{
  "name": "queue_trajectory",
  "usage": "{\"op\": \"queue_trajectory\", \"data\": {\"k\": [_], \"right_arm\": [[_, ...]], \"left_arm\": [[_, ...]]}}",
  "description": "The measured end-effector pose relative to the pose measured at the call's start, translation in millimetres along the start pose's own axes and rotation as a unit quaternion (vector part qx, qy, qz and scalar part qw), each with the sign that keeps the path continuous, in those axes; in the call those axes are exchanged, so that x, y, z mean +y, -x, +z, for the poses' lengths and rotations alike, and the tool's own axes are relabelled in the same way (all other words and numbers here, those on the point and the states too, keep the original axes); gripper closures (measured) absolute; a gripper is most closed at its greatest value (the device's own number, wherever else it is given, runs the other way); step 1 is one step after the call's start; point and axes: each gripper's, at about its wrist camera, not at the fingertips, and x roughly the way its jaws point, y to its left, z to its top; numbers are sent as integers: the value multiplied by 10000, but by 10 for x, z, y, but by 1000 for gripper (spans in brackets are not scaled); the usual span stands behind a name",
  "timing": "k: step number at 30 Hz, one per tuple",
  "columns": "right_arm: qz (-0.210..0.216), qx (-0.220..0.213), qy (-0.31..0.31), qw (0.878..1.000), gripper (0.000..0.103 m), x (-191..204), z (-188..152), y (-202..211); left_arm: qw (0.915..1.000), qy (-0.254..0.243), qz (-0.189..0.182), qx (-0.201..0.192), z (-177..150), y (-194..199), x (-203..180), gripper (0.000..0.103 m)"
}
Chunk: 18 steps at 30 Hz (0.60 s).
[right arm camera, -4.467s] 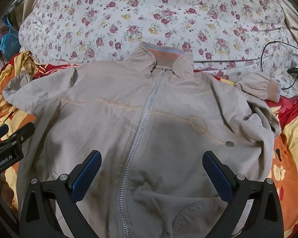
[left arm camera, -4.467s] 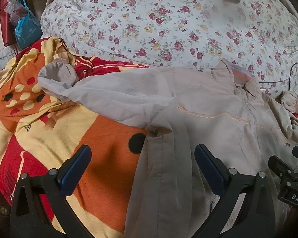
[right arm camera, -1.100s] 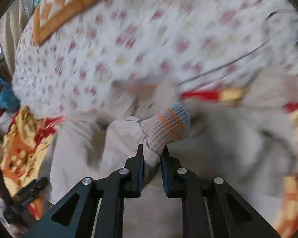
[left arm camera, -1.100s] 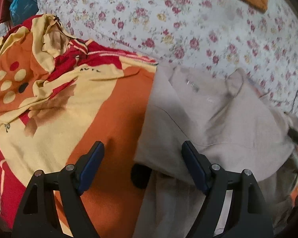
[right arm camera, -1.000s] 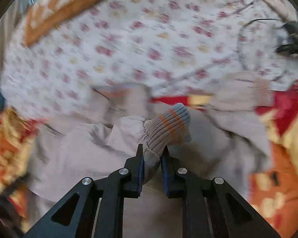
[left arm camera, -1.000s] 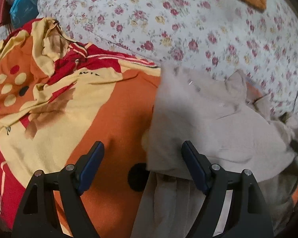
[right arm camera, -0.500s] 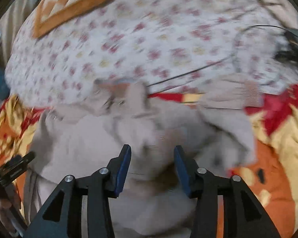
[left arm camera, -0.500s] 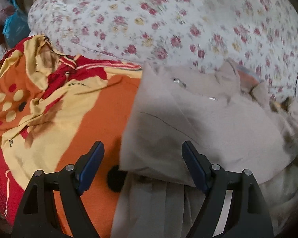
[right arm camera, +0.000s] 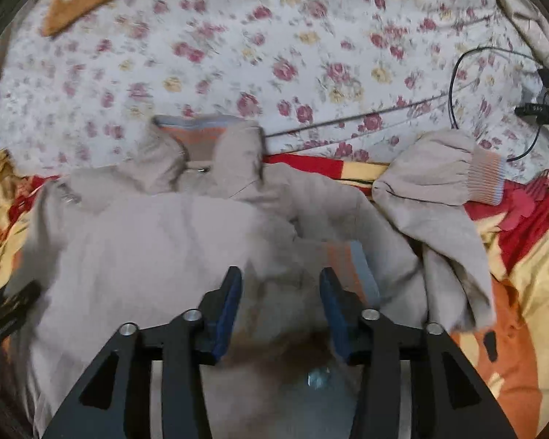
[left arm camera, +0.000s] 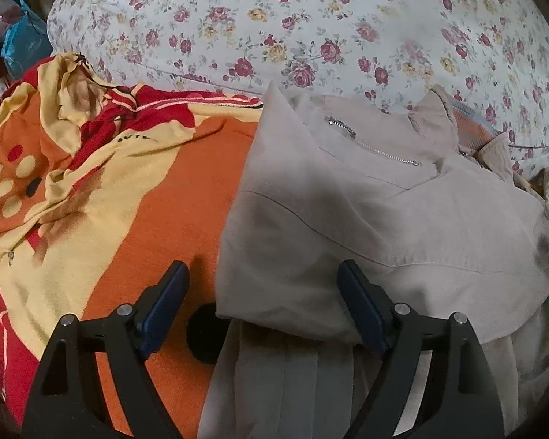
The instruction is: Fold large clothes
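A beige zip jacket (left arm camera: 384, 212) lies on the bed, its left sleeve folded across the chest. It also shows in the right wrist view (right arm camera: 157, 241). My left gripper (left arm camera: 263, 311) is open and empty, its jaws straddling the jacket's folded left edge. My right gripper (right arm camera: 280, 307) is open and empty over the jacket's middle; the folded sleeve's striped cuff (right arm camera: 347, 267) lies just right of it. The other sleeve (right arm camera: 439, 179), with its ribbed cuff, lies spread to the right. The striped collar (right arm camera: 197, 131) is at the top.
An orange, red and yellow blanket (left arm camera: 109, 190) lies under the jacket. A floral quilt (left arm camera: 311, 25) is heaped behind. A black cable (right arm camera: 461, 95) and a plug run across the quilt at the right. A blue bag (left arm camera: 22, 47) sits at the far left.
My right gripper carried the left sleeve's cuff across the jacket, then opened and let it go on the chest. My left gripper stayed open beside the folded edge.
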Motion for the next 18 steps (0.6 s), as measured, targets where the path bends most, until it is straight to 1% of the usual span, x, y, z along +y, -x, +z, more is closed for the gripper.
{"op": "queue_trajectory", "data": {"k": [2, 5, 7, 9, 11, 14, 15, 18], "right_arm": [[49, 182, 85, 9998, 52, -7, -141, -34], [-160, 379, 302, 9987, 52, -2, -249, -186], [-177, 346, 288, 9988, 52, 6, -260, -123], [-53, 310, 144, 9994, 52, -41, -257, -34], [71, 209, 81, 9997, 51, -101, -287, 151], [155, 55, 19, 9999, 47, -259, -366, 384], [164, 21, -34, 9999, 44, -320, -378, 442], [49, -145, -412, 9990, 40, -658, -462, 650]], "left_arm": [[10000, -25, 48, -38, -12, 14, -14, 19], [9999, -67, 91, -87, -22, 51, -34, 19], [9997, -122, 138, -144, -27, 109, -56, 19], [9996, -154, 127, -200, -27, 171, -77, 19], [9996, -166, 62, -228, -24, 232, -100, 19], [9991, -200, -96, -361, -31, 376, -148, 19], [9987, -211, -201, -412, -37, 439, -171, 19], [9976, -189, -451, -484, -36, 522, -214, 19]]}}
